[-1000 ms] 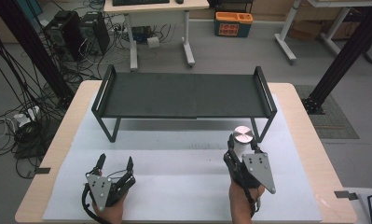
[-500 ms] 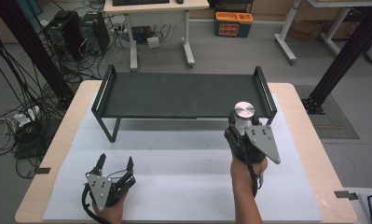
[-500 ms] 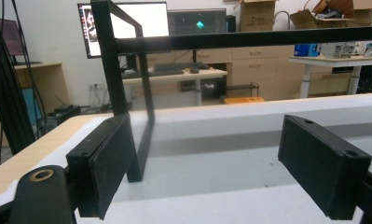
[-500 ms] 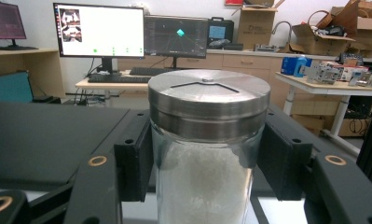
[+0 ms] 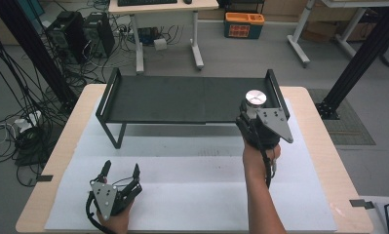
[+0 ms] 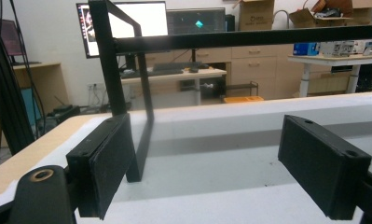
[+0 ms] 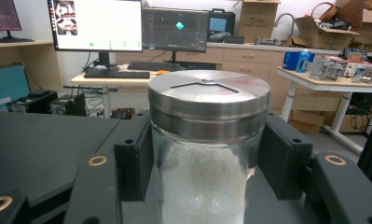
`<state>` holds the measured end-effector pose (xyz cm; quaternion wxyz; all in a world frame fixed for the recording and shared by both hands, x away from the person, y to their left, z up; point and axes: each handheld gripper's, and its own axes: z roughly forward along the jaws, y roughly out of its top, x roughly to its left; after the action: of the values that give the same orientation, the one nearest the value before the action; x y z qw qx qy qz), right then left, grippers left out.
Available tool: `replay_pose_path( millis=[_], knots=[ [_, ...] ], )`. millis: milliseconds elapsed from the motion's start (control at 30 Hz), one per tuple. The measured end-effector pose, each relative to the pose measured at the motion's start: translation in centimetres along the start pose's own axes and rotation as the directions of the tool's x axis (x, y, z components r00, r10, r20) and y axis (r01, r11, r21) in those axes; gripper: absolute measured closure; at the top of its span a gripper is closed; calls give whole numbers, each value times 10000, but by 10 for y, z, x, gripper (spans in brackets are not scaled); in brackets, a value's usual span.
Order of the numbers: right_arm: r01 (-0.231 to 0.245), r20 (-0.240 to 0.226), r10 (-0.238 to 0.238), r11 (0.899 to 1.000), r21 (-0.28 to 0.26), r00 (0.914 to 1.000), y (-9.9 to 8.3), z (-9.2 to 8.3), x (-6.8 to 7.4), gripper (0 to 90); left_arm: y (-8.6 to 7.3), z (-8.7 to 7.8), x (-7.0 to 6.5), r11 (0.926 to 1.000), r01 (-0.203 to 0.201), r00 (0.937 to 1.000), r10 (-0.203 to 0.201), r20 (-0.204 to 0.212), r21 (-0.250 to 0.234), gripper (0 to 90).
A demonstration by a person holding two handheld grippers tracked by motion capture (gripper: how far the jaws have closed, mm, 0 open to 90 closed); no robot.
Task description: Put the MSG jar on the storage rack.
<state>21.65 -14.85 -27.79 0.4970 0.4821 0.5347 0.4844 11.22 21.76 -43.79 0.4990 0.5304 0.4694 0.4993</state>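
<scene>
white mat [image 5: 192, 195] on wood table [image 5: 319, 112]; black rack [image 5: 182, 100]; lab desks behind.

Clear glass jar [image 7: 207, 186], brushed metal lid [image 7: 209, 98], matt black shelf [image 5: 182, 100]

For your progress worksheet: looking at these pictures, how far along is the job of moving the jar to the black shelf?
Done: the right gripper is shut on the jar, which is raised to the height of the black shelf, at its right end. In hand: carrying it over the shelf top. Left: setting it down and releasing; it isn't clearly resting there yet. The left gripper sits open near the table's front edge, holding nothing.
</scene>
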Motion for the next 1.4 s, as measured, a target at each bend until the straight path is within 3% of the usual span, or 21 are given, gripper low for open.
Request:
replay_pose_path(
  millis=[700,1400],
  knots=[
    [146,160,-155,9983,557,9998,2,48,0,419,0,0,0,10000,-48,10000,48,10,14,182],
    [-92,47,88,9968,799,9999,4,53,-5,414,0,0,0,10000,41,10000,-41,1,-16,183]
  ],
)
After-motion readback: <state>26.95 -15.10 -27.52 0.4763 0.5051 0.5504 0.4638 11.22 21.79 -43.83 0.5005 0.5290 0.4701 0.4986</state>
